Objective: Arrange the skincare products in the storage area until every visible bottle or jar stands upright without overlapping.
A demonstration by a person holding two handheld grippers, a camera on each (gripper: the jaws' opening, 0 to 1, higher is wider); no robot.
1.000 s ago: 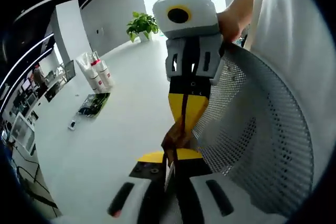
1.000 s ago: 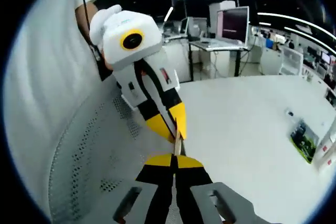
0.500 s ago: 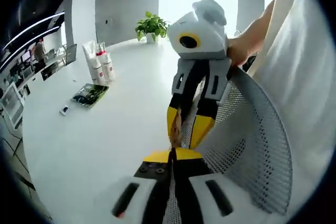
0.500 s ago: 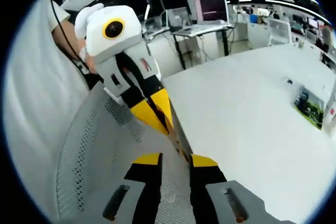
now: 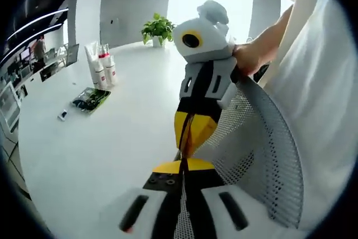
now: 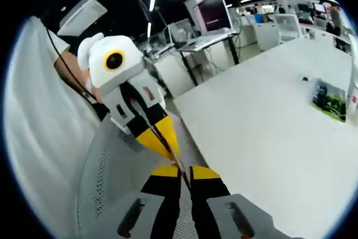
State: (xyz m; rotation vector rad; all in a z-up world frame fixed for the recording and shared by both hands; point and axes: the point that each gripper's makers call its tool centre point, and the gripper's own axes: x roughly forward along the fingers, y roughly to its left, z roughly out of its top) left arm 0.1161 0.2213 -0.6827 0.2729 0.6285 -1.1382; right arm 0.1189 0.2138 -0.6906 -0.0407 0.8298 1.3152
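Several white skincare tubes with red bands (image 5: 99, 68) stand upright together at the far left of the white table (image 5: 112, 155). My left gripper (image 5: 183, 166) is shut with nothing in it, far from the tubes, near the table's edge. My right gripper (image 5: 190, 138) comes in from above, its yellow jaws shut and nearly tip to tip with the left one. In the right gripper view my right gripper (image 6: 183, 173) is shut and empty, and the left gripper (image 6: 162, 141) reaches in from the left, also shut. One white bottle (image 6: 353, 96) shows at the right edge.
A green packet (image 5: 89, 98) and a small dark item (image 5: 63, 116) lie on the table near the tubes. A potted plant (image 5: 156, 26) stands at the far end. A white mesh chair back (image 5: 263, 155) and a person in a white shirt (image 5: 324, 93) are close behind the grippers.
The right gripper's jaws stood apart half a second ago and have closed. Both views shifted a little as the hands moved; the tubes and packet stayed where they were.
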